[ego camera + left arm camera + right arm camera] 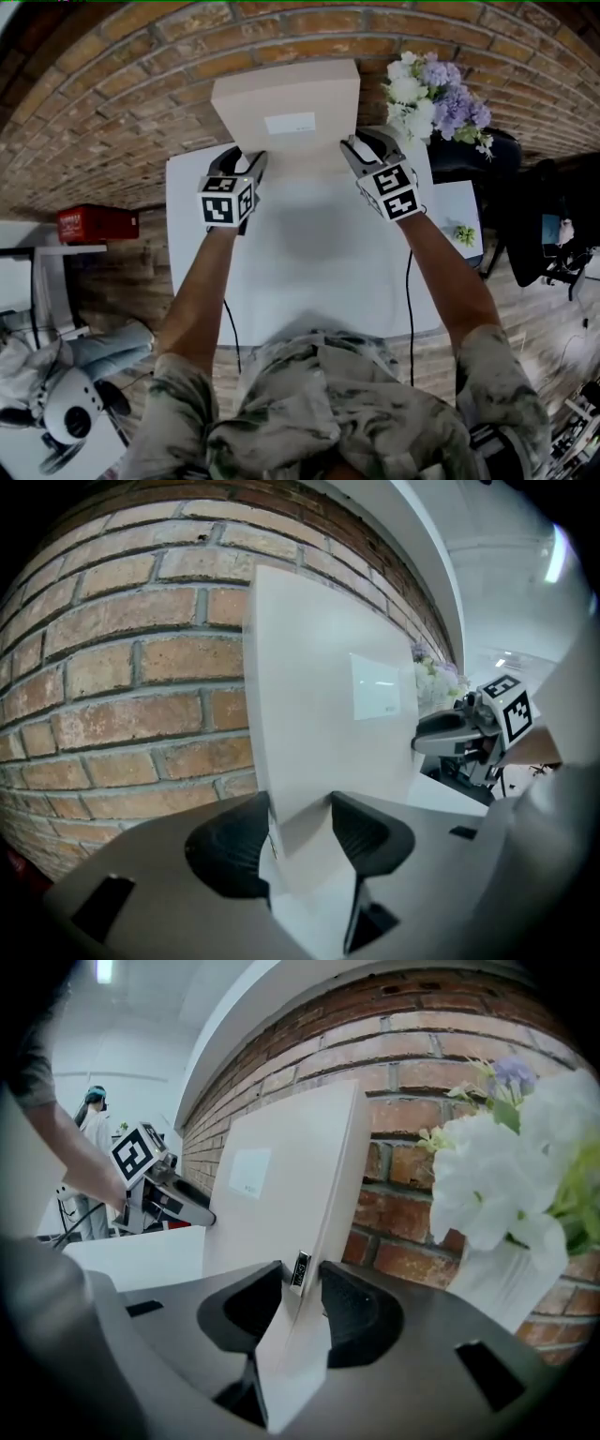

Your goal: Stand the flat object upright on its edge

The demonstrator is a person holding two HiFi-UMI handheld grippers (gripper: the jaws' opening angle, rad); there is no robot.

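Note:
A flat white box (286,108) with a small white label stands upright on its lower edge at the far side of the white table (309,272), its back near the brick wall (112,84). My left gripper (246,161) is shut on the box's left edge. My right gripper (356,148) is shut on its right edge. In the left gripper view the box (319,696) runs up between the dark pads of the left gripper (300,822). In the right gripper view the box (281,1176) has its edge pinched by the right gripper (302,1288).
A vase of white and purple flowers (436,94) stands just right of the box, close to my right gripper, and fills the right of the right gripper view as flowers (516,1166). A red case (94,223) lies on the floor at left. A dark chair (525,216) stands right.

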